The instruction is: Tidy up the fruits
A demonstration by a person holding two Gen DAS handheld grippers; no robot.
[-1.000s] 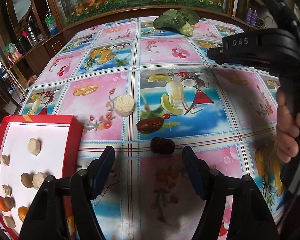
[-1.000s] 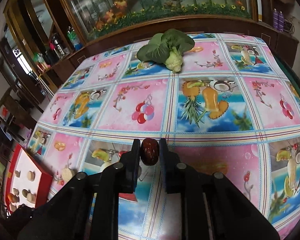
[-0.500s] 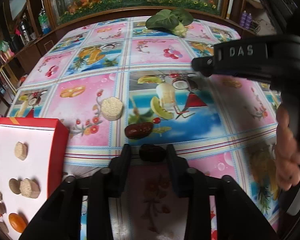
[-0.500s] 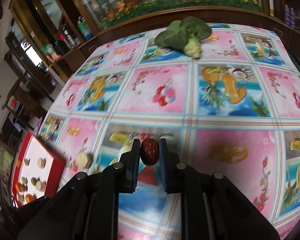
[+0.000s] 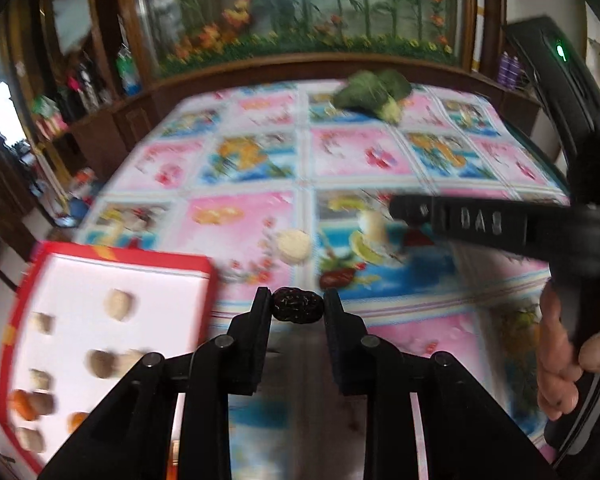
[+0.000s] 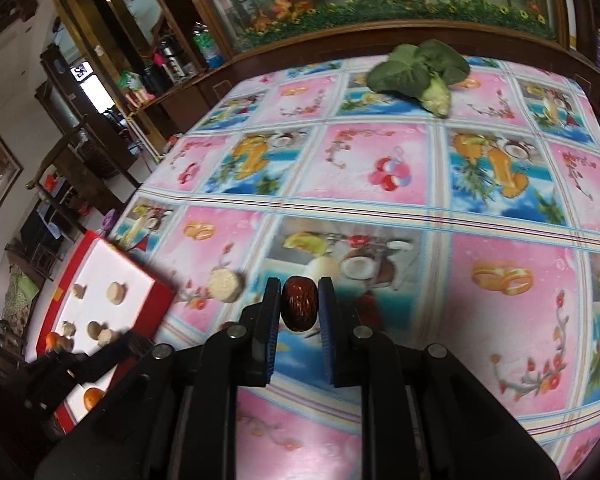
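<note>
- While you work over the table with its bright fruit-print cloth, treat that busy pattern as your main trap: printed fruit sits all around the real pieces, so you could aim at a picture.
- Your red tray with the white floor lies at the near left edge of the table and already holds several pale and orange pieces; drop a date carelessly and it may land on one of them, or bounce off the raised rim onto the cloth.
- Your right gripper is closed narrow on a reddish date, held upright between the jaws above the cloth, well right of the tray.
- Your left gripper is pinched on a darker, wrinkled date, lying crosswise between the jaws, just past the tray's right rim.
- Both tools seem headed for the same tray, so I judge a collision the likeliest fault; in the left view the right tool's body crosses close overhead.
- That left view is smeared with motion, so a quick swing could shake the wrinkled date loose from its end-on pinch.
- Still out on the cloth are a pale round piece, a third date seen in the left view, and a leafy green vegetable at the far side.
</note>
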